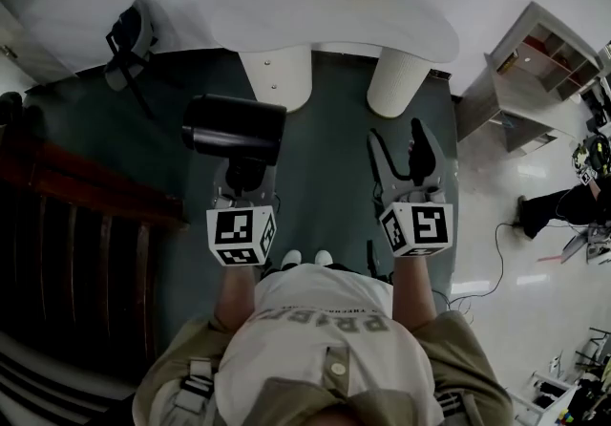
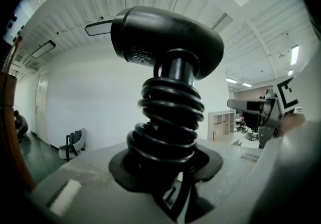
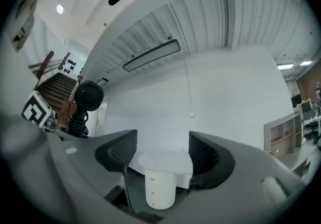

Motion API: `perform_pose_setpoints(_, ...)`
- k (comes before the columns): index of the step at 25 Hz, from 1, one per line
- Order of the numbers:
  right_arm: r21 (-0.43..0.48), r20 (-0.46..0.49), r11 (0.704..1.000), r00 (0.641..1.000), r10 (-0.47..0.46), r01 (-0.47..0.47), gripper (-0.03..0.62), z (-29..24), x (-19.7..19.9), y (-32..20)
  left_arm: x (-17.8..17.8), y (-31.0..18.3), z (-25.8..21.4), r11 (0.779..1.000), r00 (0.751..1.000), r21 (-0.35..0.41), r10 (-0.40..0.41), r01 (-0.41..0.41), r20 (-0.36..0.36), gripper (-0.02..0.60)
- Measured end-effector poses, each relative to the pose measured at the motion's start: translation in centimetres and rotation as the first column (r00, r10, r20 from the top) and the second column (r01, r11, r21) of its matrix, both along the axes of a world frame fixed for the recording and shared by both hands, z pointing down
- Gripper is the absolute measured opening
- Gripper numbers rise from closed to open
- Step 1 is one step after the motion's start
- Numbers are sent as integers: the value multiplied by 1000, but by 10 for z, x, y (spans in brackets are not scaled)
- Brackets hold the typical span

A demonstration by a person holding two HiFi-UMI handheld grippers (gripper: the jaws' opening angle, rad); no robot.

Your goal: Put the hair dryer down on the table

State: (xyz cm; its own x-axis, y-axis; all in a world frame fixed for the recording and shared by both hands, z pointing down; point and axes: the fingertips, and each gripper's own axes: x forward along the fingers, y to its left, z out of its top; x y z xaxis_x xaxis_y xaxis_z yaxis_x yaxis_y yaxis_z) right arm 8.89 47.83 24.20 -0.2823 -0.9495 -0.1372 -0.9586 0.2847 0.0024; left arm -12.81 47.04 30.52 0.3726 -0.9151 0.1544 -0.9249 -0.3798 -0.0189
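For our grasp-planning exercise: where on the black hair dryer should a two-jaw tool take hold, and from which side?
Take the hair dryer by its cord-wrapped handle, from below: narrow enough for jaws, unlike the wide barrel above. The left tool grips it there.

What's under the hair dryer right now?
The left hand-held gripper grips the hair dryer by its cord-wrapped handle; below is green floor, not the table. The handle's end is hidden in the jaws.

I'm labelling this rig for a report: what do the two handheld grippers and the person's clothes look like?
Both the left gripper and right gripper have grey bodies, black pads, and a white cube with black square markers. The person wears a light T-shirt.
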Motion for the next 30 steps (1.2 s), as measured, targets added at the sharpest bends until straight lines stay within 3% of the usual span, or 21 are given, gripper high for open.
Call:
perform_pose_setpoints(4,2,11,1000,1000,-13,13,370,2,12,0,5,3,4,1000,1000,-14,-17,17,-4,166)
perform_pose_setpoints(19,-51,45,998,998,-32,35,371,19,21,-27,3,-14,9,998,1000,-58,-28,28,9,166)
perform_pose_setpoints(30,-72,57,997,998,12,-8,371,33,-1,-92,-13,-94,3,998,999,-35,47,-47,-3,166)
